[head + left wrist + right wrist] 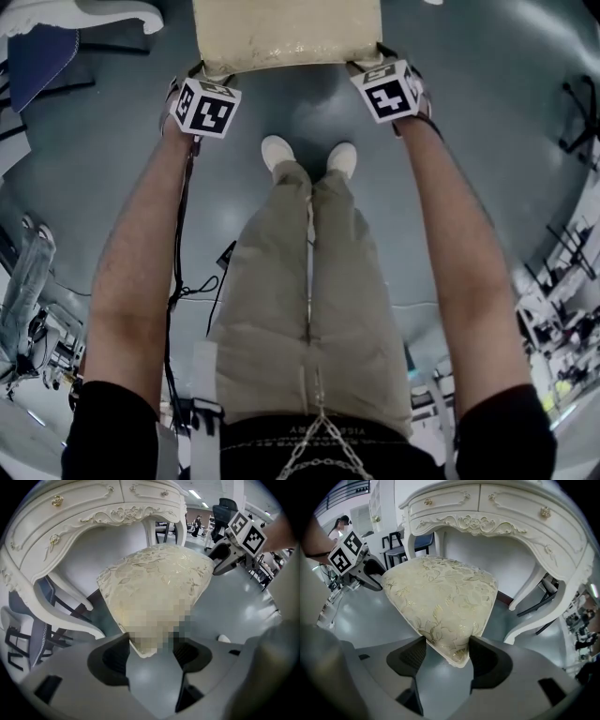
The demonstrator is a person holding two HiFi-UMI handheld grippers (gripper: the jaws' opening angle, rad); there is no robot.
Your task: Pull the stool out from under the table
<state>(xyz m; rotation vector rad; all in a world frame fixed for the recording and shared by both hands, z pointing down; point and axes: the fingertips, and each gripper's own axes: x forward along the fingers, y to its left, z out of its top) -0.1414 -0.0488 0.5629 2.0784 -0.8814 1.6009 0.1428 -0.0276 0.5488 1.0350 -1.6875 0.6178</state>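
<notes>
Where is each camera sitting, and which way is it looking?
Head view: on the person's head, looking steeply down at the stool; arms, legs, shoes, left claw and right claw show.
Left gripper view: rides the left claw, facing the stool corner in its jaws, table behind.
Right gripper view: rides the right claw, facing the stool's other near corner.
Shared: all see the stool; each gripper view sees the other claw and arm.

Bright even indoor light, ceiling strip lights (196, 493) overhead, soft glare on grey floor (511, 52), faint shadows, strong fisheye bending at edges, black corners
</notes>
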